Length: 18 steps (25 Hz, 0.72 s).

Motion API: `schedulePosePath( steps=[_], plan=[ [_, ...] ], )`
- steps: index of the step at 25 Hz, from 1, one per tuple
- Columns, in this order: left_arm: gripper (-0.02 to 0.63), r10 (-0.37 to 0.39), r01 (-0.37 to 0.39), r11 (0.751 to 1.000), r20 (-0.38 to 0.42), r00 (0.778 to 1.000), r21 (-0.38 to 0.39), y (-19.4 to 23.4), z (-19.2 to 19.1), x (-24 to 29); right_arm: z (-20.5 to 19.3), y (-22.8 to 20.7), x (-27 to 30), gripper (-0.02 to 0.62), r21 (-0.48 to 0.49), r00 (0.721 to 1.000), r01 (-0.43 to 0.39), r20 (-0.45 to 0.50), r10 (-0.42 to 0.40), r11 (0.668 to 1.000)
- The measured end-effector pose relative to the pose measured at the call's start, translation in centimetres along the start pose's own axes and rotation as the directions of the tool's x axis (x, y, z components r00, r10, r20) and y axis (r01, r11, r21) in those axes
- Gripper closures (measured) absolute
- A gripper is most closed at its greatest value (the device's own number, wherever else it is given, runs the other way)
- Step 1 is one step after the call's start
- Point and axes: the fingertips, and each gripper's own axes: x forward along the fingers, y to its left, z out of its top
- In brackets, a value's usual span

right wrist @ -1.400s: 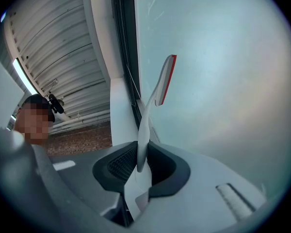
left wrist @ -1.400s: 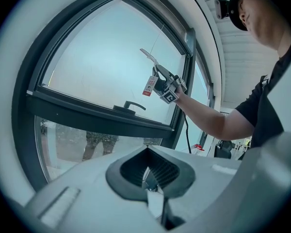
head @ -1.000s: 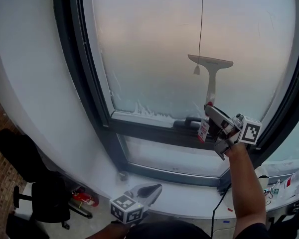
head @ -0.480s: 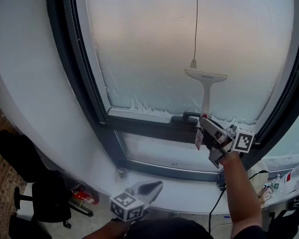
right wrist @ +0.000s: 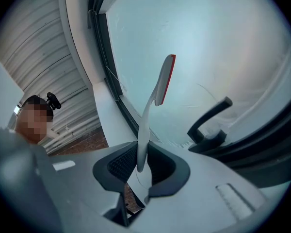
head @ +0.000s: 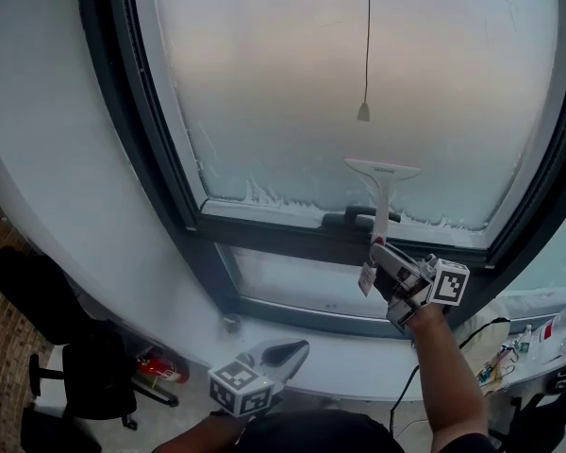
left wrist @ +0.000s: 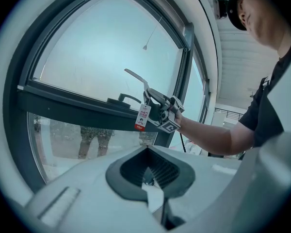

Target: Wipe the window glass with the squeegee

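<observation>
Lowered down the window glass [head: 283,83], the squeegee [head: 381,194] stands upright, blade level on top, handle pinched in right gripper [head: 379,246]; left gripper [head: 288,352] jaws together.

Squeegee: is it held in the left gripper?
No, the squeegee is clamped by its handle in the right gripper.

Right arm [head: 445,366] extended forward and upward, forearm bare, the hand closed round the grip behind the marker cube [head: 450,283]. Right gripper [head: 381,249] tilted up and to the left; its jaws are pressed together on the handle of the squeegee [right wrist: 146,115], which stands out between the dark pads [right wrist: 117,165]. Left gripper [head: 289,354] held low and close to the body, pointing forward and to the right, jaws together with nothing between them; its own marker cube [head: 239,392] faces upward.
</observation>
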Motion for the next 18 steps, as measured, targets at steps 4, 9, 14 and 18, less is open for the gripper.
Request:
schedulePosePath(
  steps=[4,9,14,18],
  plan=[
    [0.606,-0.001,0.001,1.000,-0.007,1.000,0.000,0.0,-0.3,0.2,-1.6,-1.0,-0.9,0.509,0.048,1.000,0.019,0.009,-0.020,0.999],
    [0.606,-0.003,0.003,1.000,-0.013,1.000,-0.010,-0.1,-0.5,0.3,-3.5,-2.1,-1.7,0.509,0.077,0.999,0.037,-0.003,-0.037,0.996],
    [0.606,-0.003,0.002,1.000,-0.014,1.000,-0.009,-0.2,-0.5,0.4,-4.8,-3.2,-2.8,0.509,0.118,0.999,0.043,0.009,-0.044,0.992],
    [0.606,-0.001,0.001,1.000,-0.014,1.000,-0.007,-0.2,-0.6,0.5,-5.8,-3.8,-3.3,0.509,0.122,0.997,0.071,-0.008,-0.070,0.990]
  ],
)
